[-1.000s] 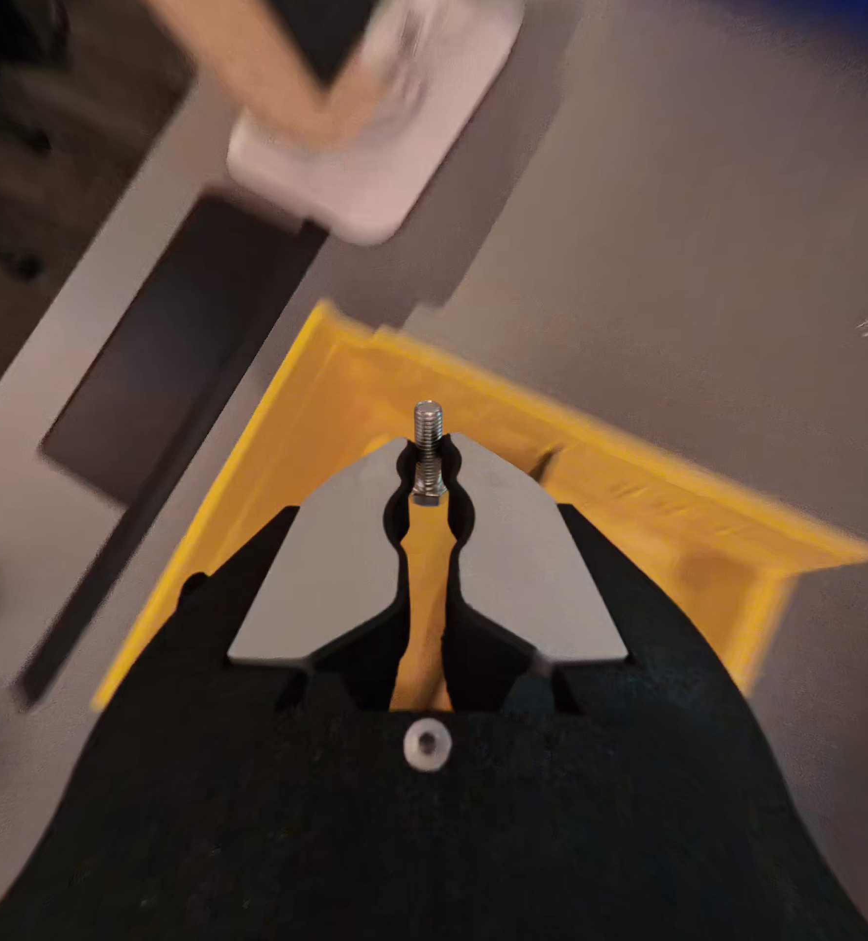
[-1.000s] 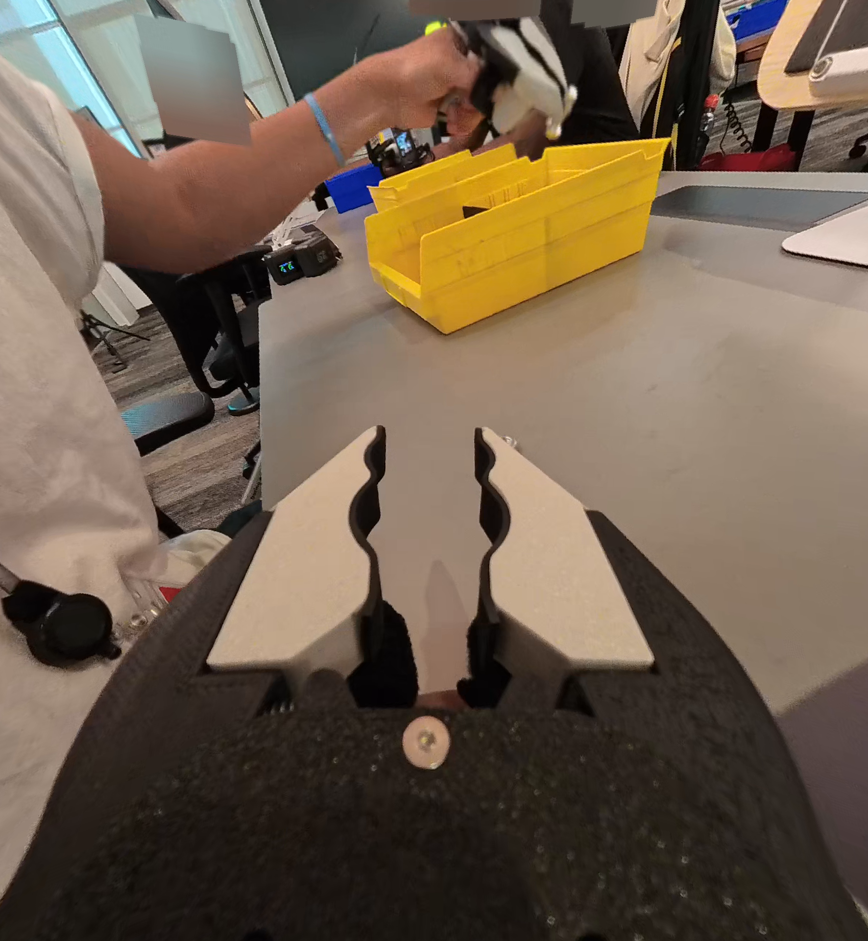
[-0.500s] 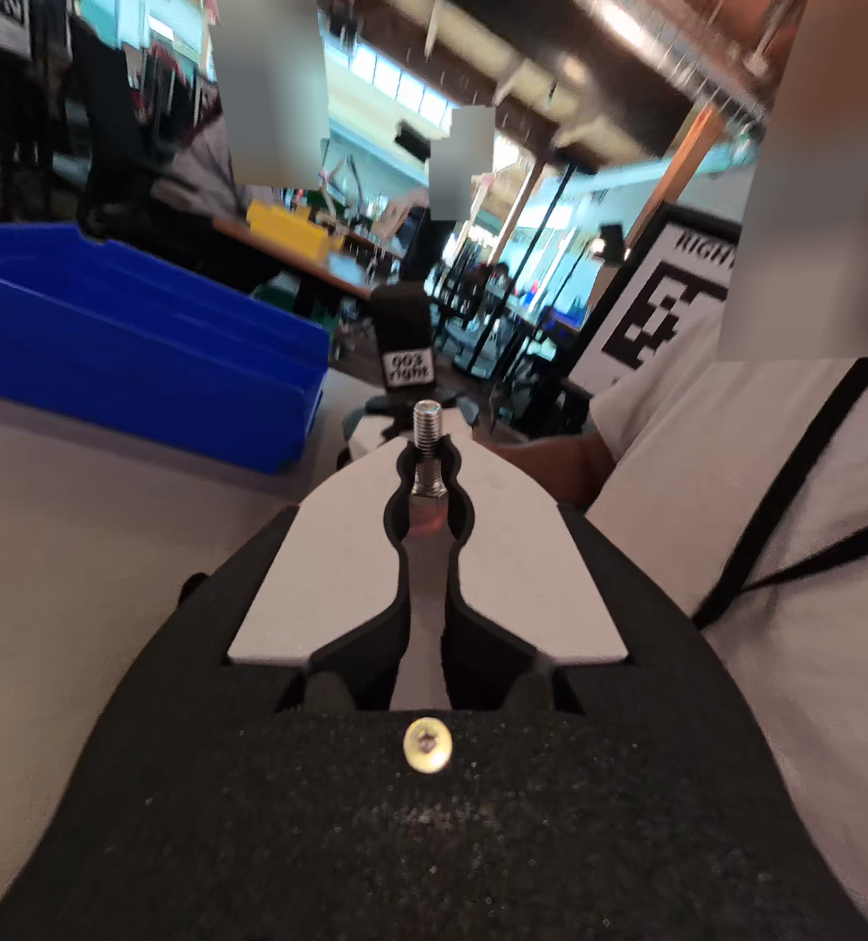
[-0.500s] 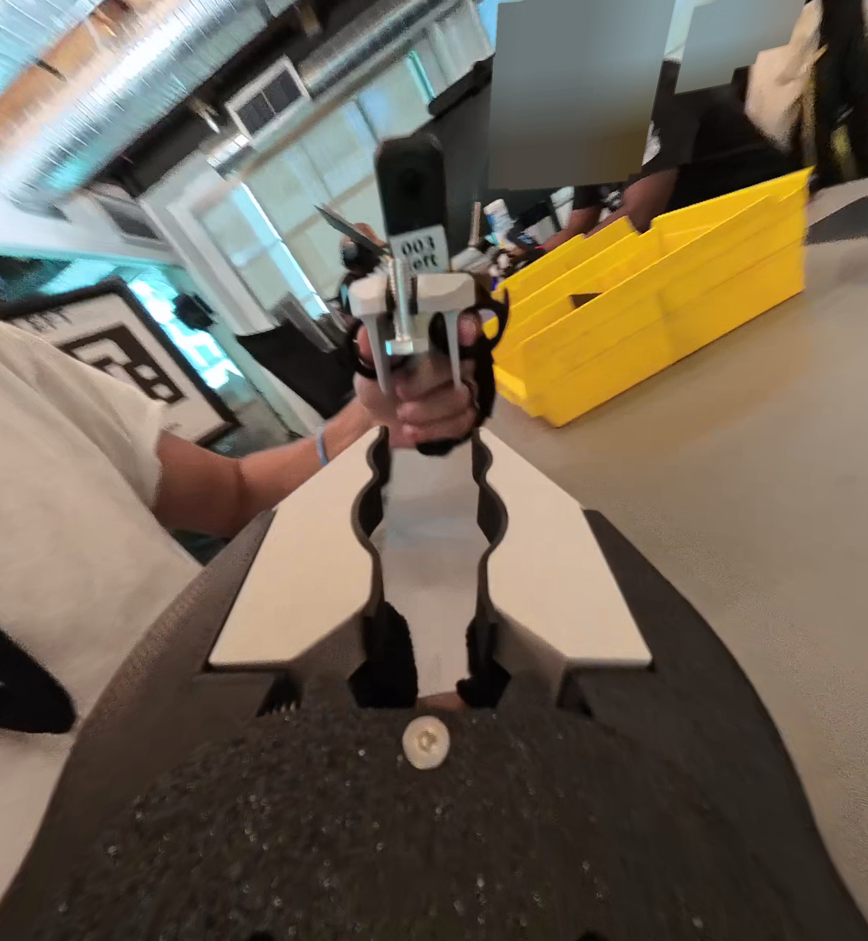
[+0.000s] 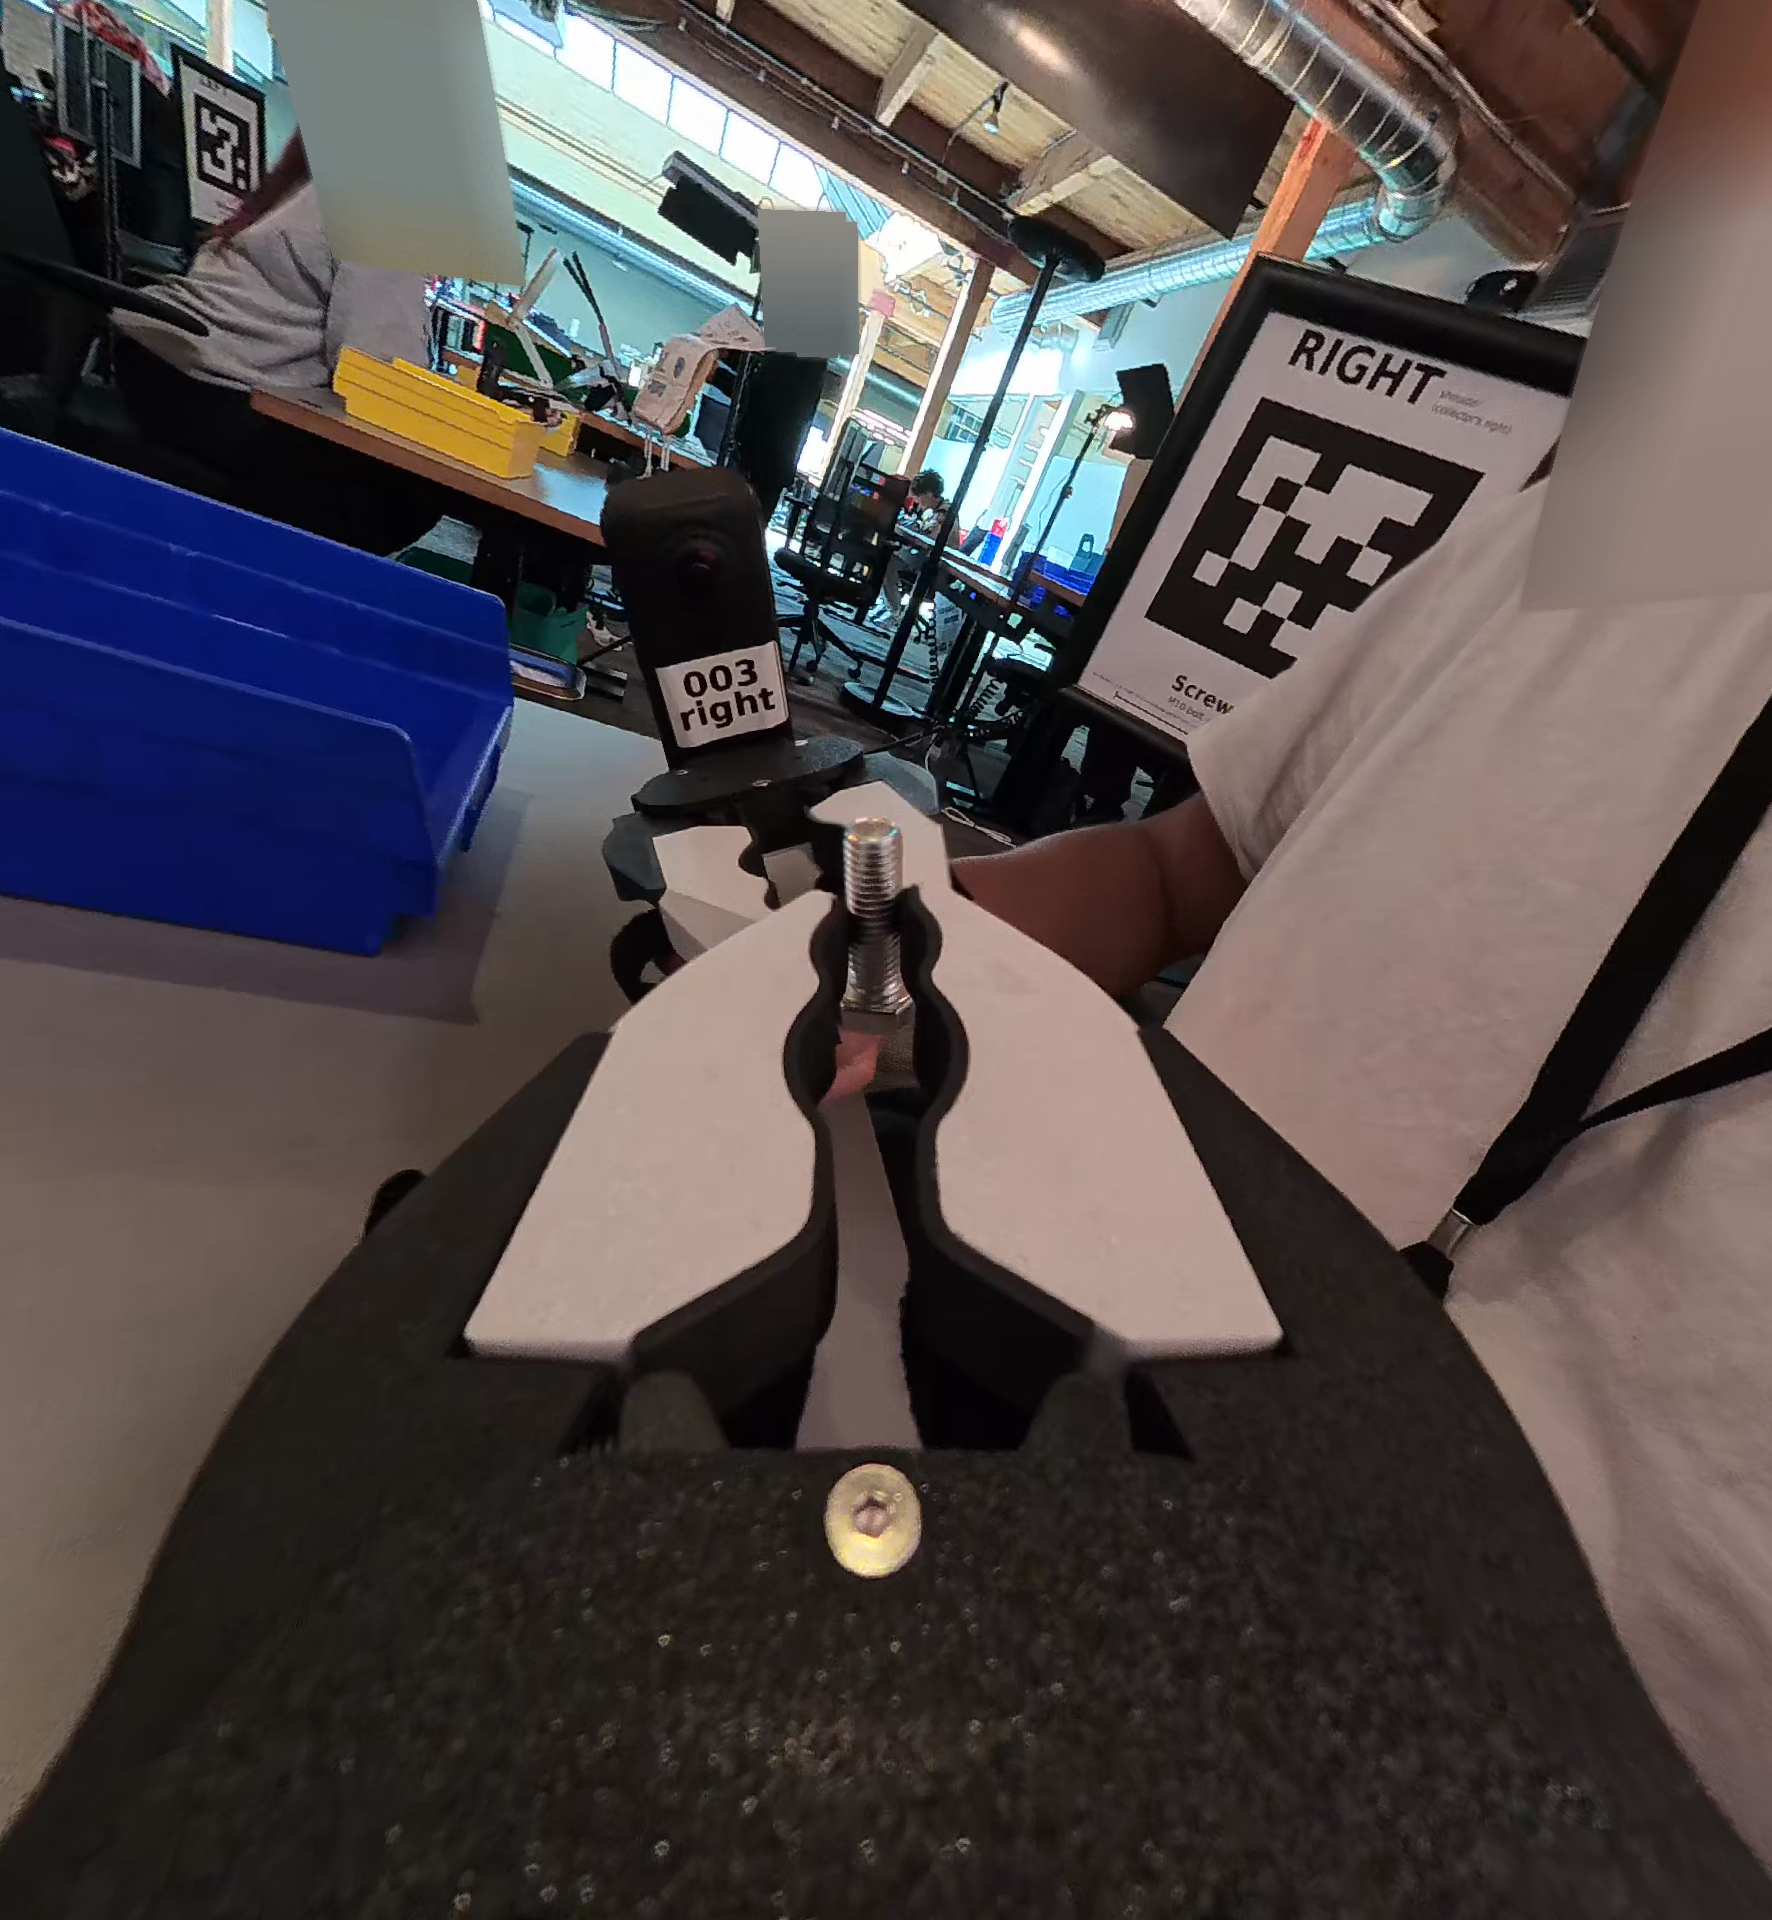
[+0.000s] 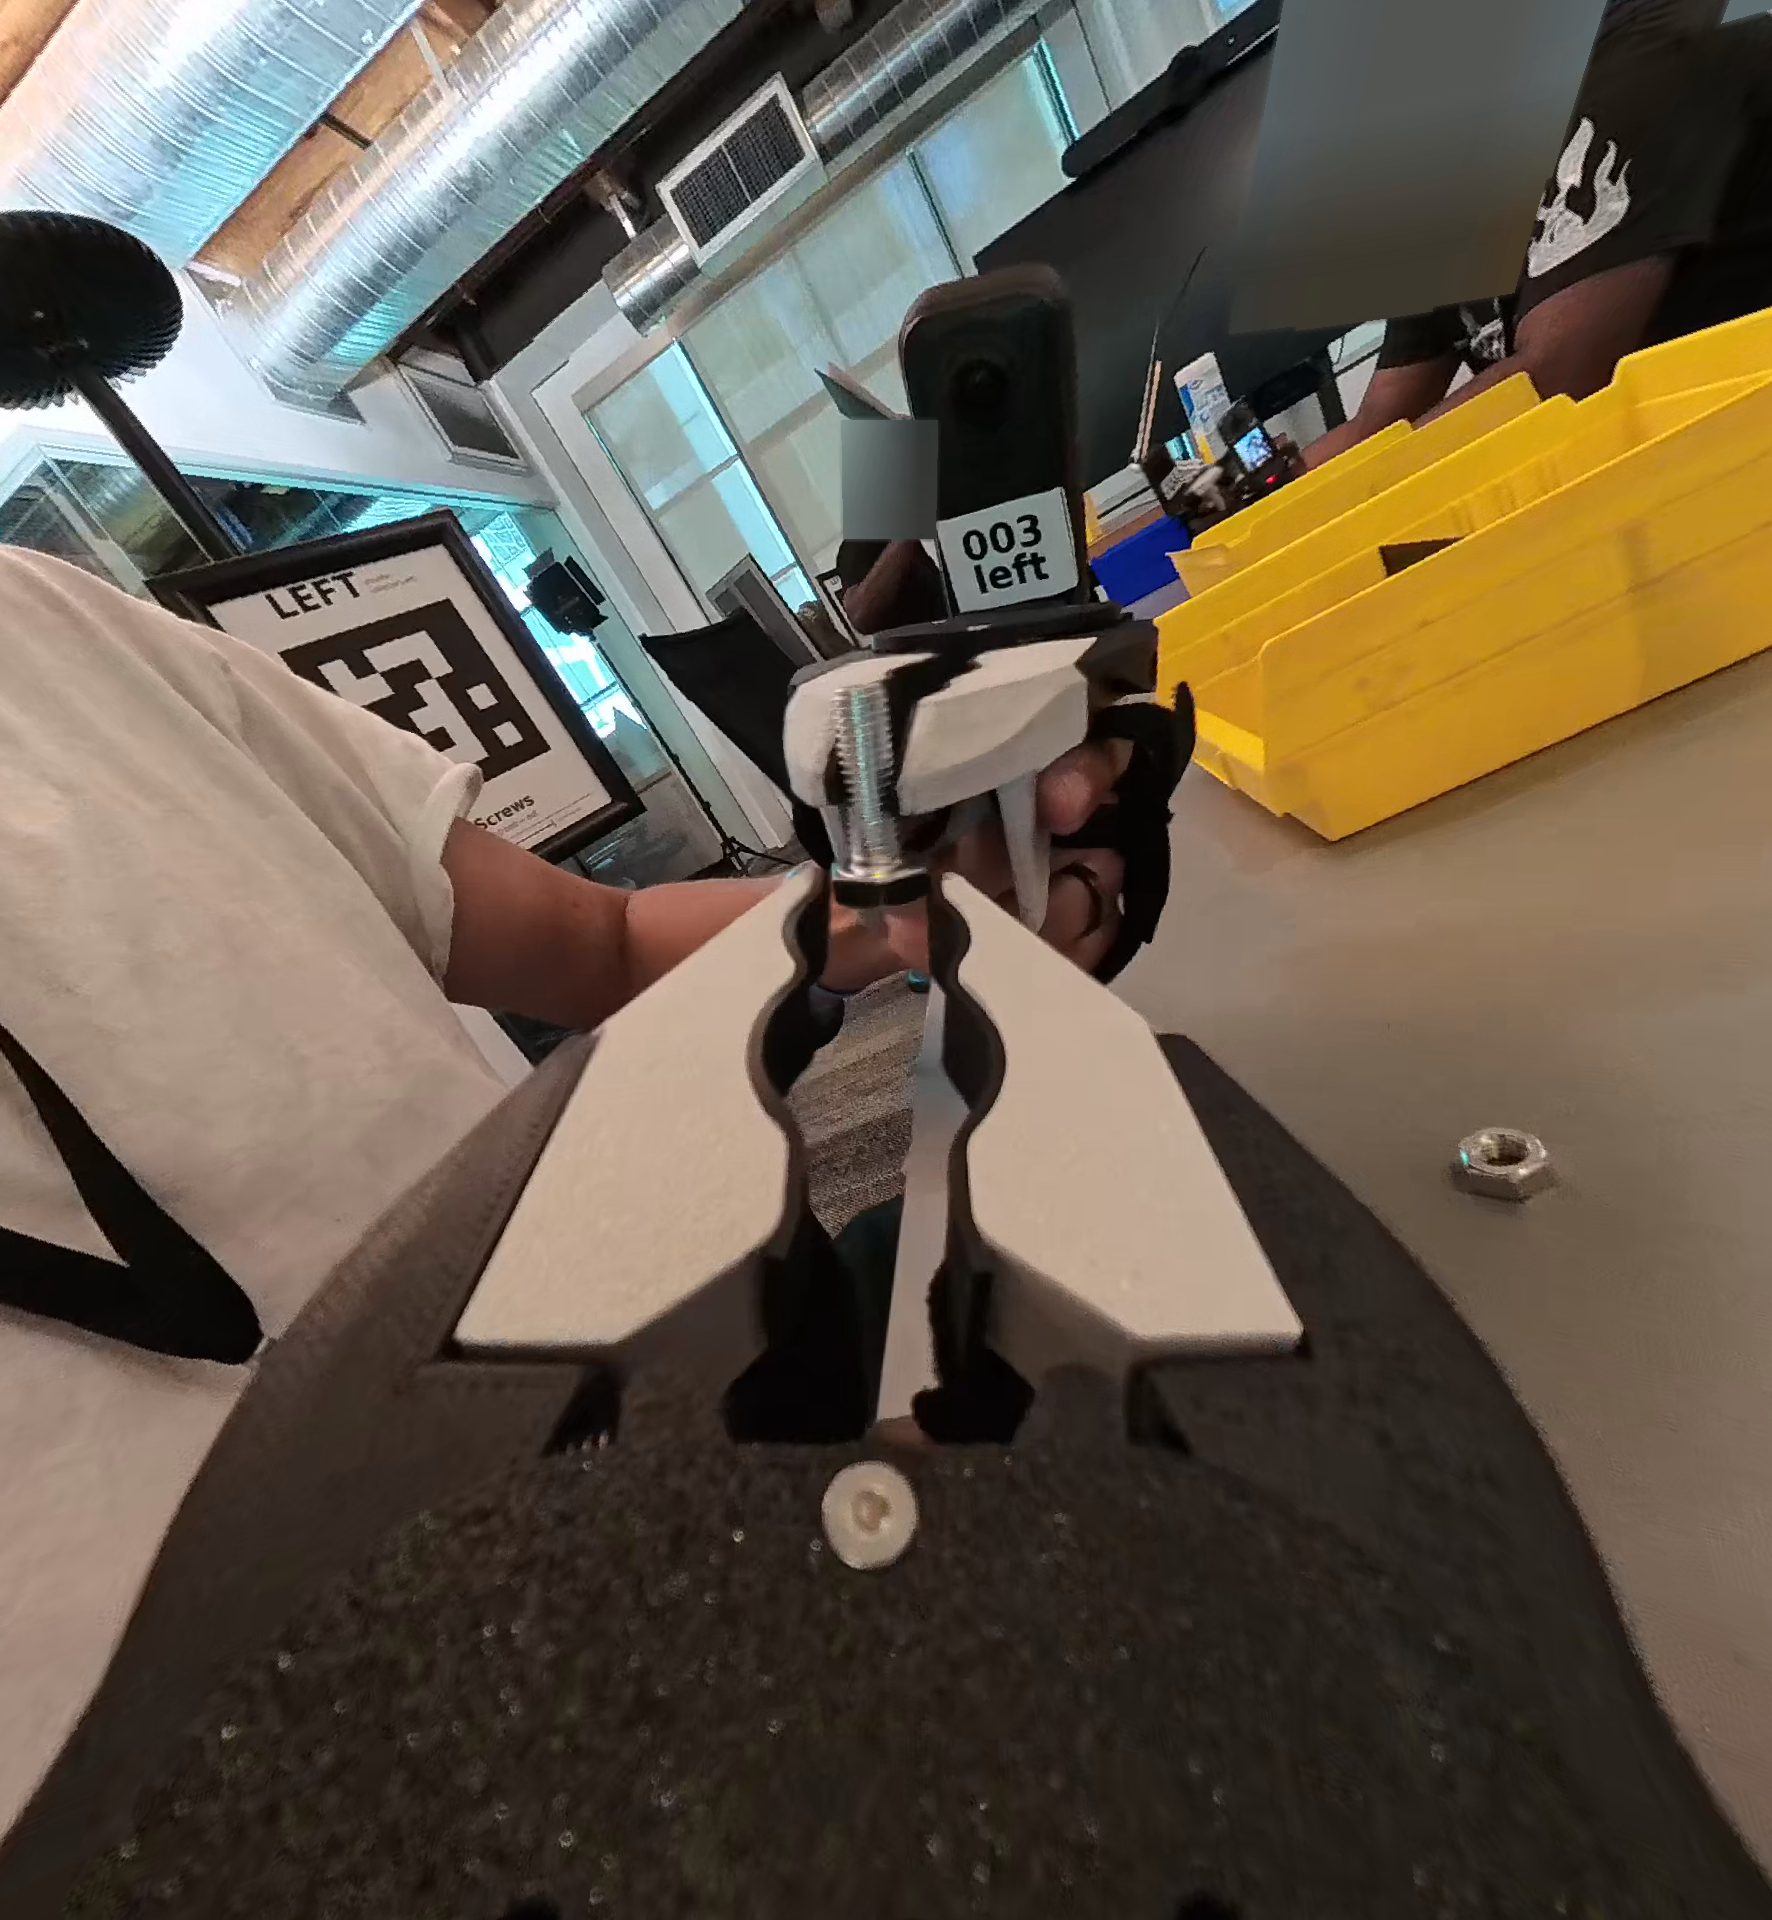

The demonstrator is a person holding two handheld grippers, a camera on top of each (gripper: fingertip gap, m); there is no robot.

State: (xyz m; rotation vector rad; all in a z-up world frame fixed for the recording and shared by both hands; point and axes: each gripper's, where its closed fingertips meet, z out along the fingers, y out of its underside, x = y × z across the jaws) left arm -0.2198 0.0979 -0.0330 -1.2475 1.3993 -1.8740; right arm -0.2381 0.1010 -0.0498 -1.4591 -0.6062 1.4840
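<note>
One silver bolt [image 5: 869, 914] is clamped by its shank between the nearly closed pads of the left gripper [image 5: 871, 935], long axis along the fingers, threaded end pointing outward. The right gripper [image 6: 877, 899] has its narrowly parted fingertips at a dark nut on the bolt; contact cannot be confirmed. One loose hex nut [image 6: 1502, 1164] lies on the grey table [image 6: 1484, 935]. Stacked yellow bins [image 6: 1484, 644] and stacked blue bins [image 5: 186, 707] stand nearby; contents not visible.

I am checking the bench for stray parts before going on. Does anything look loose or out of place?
Yes: one loose hex nut lies by itself on the grey table, outside the yellow bins. The bolt is not loose; the left gripper clamps its shank.
</note>
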